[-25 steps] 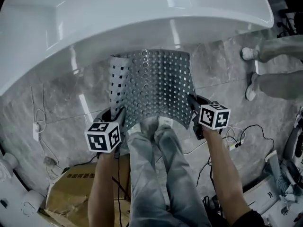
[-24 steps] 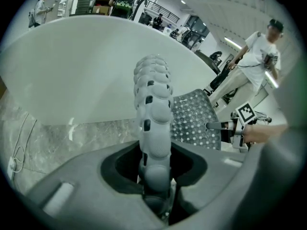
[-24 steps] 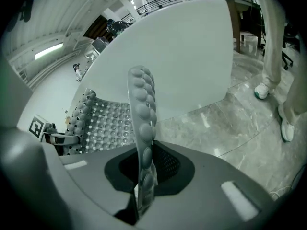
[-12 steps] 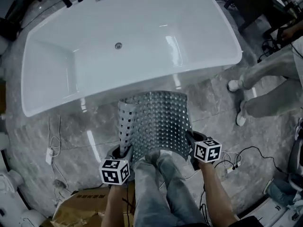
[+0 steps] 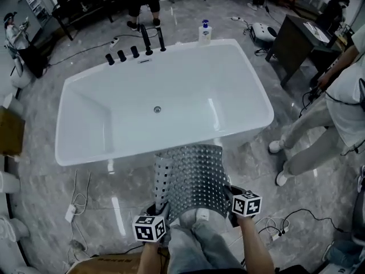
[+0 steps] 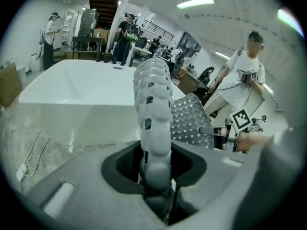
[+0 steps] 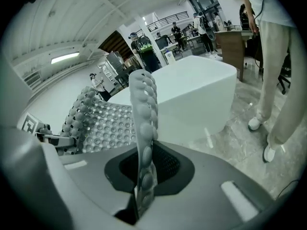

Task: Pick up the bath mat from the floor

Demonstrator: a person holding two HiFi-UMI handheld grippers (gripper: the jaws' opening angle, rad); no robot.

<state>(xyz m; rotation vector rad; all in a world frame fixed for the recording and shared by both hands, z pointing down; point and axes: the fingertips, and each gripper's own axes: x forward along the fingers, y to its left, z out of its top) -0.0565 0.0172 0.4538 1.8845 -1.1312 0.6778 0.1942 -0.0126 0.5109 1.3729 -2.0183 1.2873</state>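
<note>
The grey perforated rubber bath mat point(image 5: 191, 178) hangs between the two grippers. Its near edge is raised off the grey marble-tile floor point(image 5: 108, 187), and its far edge lies close by the front wall of the white rectangular bathtub point(image 5: 251, 131). Whether that far edge touches the floor cannot be told. The left gripper point(image 5: 161, 211) is clamped on the mat's near left corner, where the side edge curls into a thick roll. The right gripper point(image 5: 229, 195) is pinched fully together on the thin near right edge. Left of the mat the floor is mostly open. To the right stand a person in light trousers point(image 5: 311, 136) and loose black cables point(image 5: 288, 217). Compared with a second ago, both grippers and the mat sit higher, and the whole tub, then cut off, is in view.
</note>
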